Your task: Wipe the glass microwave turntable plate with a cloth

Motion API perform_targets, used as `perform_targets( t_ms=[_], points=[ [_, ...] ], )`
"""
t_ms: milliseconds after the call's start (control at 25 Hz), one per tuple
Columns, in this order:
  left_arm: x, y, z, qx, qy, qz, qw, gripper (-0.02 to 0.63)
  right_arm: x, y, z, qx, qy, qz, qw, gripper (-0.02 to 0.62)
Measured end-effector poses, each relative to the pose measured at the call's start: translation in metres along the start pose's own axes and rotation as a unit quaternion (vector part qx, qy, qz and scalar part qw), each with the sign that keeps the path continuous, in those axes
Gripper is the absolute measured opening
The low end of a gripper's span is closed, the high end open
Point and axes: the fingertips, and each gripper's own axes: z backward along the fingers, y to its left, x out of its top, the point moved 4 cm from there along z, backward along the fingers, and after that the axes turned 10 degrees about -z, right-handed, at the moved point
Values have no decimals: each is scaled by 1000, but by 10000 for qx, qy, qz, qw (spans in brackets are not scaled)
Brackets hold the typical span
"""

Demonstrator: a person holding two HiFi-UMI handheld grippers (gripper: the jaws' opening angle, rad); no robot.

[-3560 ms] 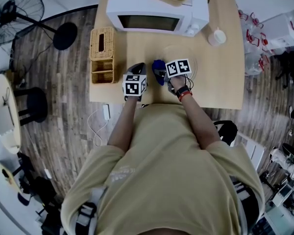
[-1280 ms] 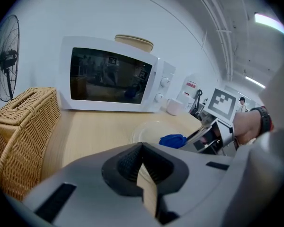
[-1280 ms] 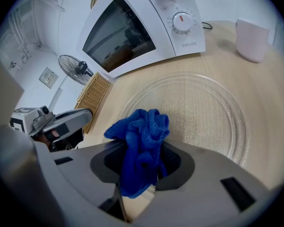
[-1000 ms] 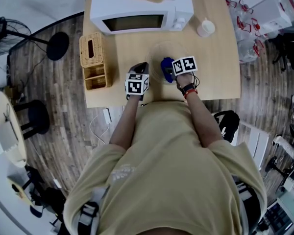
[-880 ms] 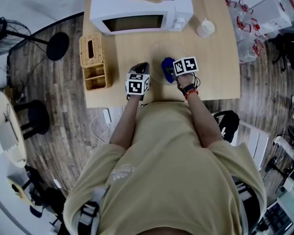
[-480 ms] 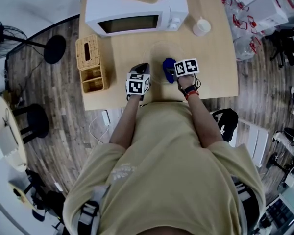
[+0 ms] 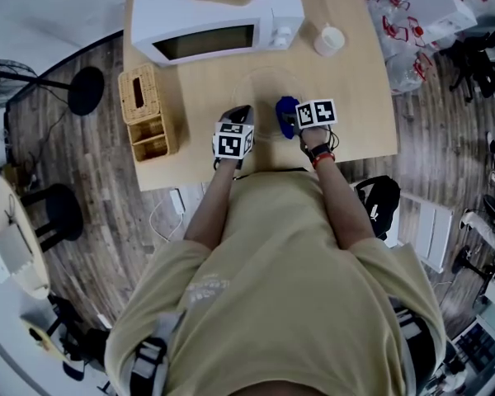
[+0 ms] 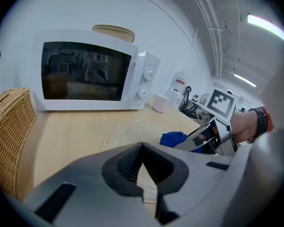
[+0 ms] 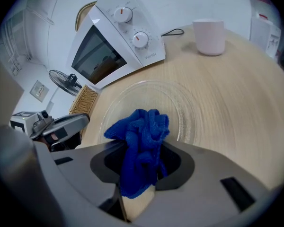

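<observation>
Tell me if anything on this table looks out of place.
Nothing is spilled or broken. The glass plate lies on the table in front of the shut microwave, not inside it. The right gripper holds the blue cloth bunched in its tongs, not flat.

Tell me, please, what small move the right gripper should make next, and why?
Probably lower the right gripper a little and push the cloth forward across the plate. Its fingers are shut on the cloth, which sits bunched over the plate's near part, and most of the glass ahead lies uncovered.
</observation>
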Motion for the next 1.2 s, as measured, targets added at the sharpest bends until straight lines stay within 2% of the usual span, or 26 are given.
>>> perform_targets(
  t_ms=[800,1200],
  points=[
    [-2,-14,-6,-178,114,-169,9996,18,-1,-34,23,-249,-519,-527,9969,147],
    [-8,-7,2,-99,130,-184,9997,18,-2,-31,24,-333,-550,-517,9966,153]
  ],
)
